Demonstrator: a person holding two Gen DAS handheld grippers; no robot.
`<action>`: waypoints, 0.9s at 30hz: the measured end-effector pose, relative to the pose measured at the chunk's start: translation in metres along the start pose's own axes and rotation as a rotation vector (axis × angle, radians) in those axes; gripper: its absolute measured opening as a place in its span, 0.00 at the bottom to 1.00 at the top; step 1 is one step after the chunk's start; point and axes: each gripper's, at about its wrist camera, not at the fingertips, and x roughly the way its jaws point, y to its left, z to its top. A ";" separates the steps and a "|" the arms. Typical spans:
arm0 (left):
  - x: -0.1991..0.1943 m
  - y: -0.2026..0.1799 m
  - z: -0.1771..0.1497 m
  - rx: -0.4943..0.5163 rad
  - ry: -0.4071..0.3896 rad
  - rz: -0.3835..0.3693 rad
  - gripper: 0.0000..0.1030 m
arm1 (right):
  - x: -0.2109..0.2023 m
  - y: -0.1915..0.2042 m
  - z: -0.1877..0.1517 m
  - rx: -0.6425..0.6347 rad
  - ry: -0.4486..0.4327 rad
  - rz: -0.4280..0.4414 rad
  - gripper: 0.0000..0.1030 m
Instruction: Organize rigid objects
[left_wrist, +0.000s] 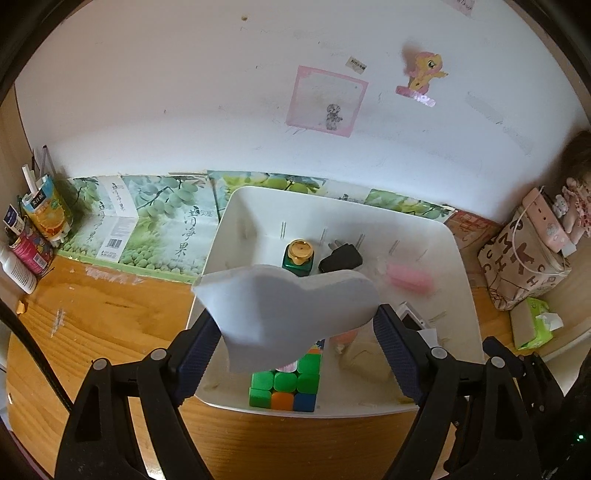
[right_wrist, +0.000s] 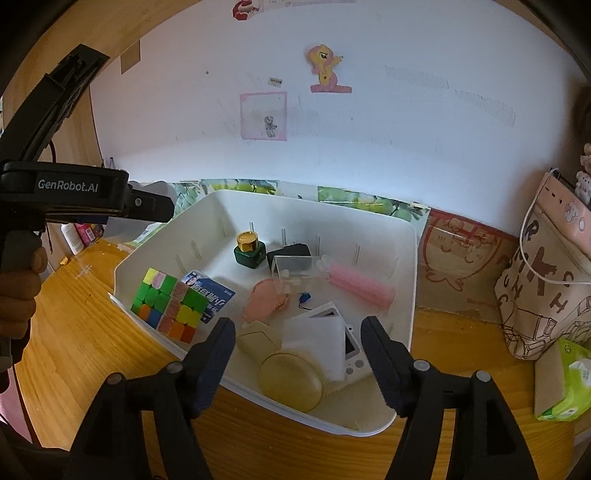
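A white plastic bin (left_wrist: 461, 258) stands on the wooden desk against the wall. My left gripper (left_wrist: 295, 317) hovers over its near half, shut on a pale grey flat piece (left_wrist: 295, 302) that spans both pads. Under it lie a colour cube (left_wrist: 291, 387), a green bottle with a gold cap (left_wrist: 298, 256), a black plug (left_wrist: 341, 258) and a pink cylinder (left_wrist: 410, 278). My right gripper (right_wrist: 299, 326) stands open above the near rim of the bin (right_wrist: 413, 236), pads touching nothing. Below its gap lie a white folded sheet (right_wrist: 314, 336), a small white camera (right_wrist: 351, 354) and a beige round mirror (right_wrist: 290, 384).
A patterned bag (right_wrist: 546, 288) and a green tissue pack (right_wrist: 565, 387) sit right of the bin. Cartons and bottles (left_wrist: 33, 229) crowd the left back corner. Grape-printed cardboard (left_wrist: 159, 229) lines the wall's foot. A hand (right_wrist: 18, 291) holds the left gripper's handle.
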 end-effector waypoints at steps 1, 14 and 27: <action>-0.002 0.000 -0.001 0.001 0.000 -0.004 0.83 | 0.000 0.001 0.000 -0.003 0.001 -0.002 0.72; -0.067 0.018 -0.030 -0.026 -0.099 -0.049 0.96 | -0.038 0.029 0.008 -0.052 -0.059 0.001 0.78; -0.112 0.082 -0.093 -0.134 -0.062 -0.031 0.96 | -0.066 0.075 -0.015 0.000 0.069 -0.005 0.80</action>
